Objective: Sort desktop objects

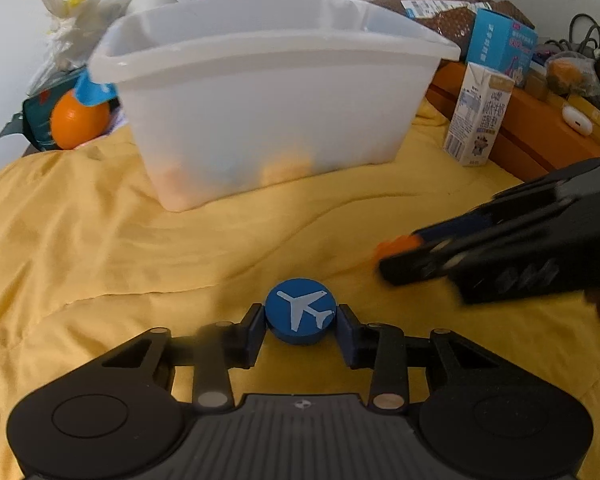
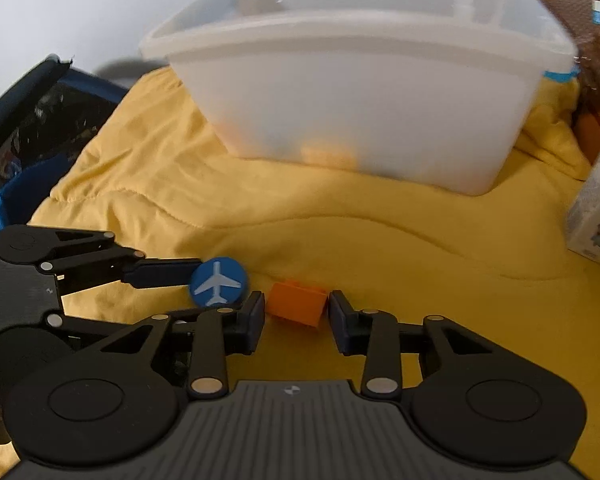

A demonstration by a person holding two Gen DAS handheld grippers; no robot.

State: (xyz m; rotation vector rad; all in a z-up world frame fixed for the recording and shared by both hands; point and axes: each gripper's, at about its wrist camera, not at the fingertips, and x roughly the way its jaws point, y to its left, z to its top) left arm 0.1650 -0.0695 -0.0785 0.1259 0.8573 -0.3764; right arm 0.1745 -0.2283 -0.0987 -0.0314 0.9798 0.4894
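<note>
A blue disc with a white plane [image 1: 300, 311] sits between my left gripper's [image 1: 301, 322] fingers, which press both its sides just above the yellow cloth. It also shows in the right wrist view [image 2: 219, 282]. An orange brick [image 2: 297, 303] lies on the cloth between my right gripper's [image 2: 296, 314] open fingers, with a small gap on each side. In the left wrist view the right gripper [image 1: 396, 258] comes in from the right, blurred, around the orange brick [image 1: 396, 247]. A translucent white bin [image 1: 268, 92] stands behind, with orange and blue shapes showing faintly inside.
A milk carton [image 1: 478, 114] stands right of the bin. Orange boxes [image 1: 540, 136], a blue carton [image 1: 504, 40] and cables lie at the back right. An orange ball [image 1: 80, 118] and plastic bags lie at the back left. The yellow cloth [image 1: 100, 240] is wrinkled.
</note>
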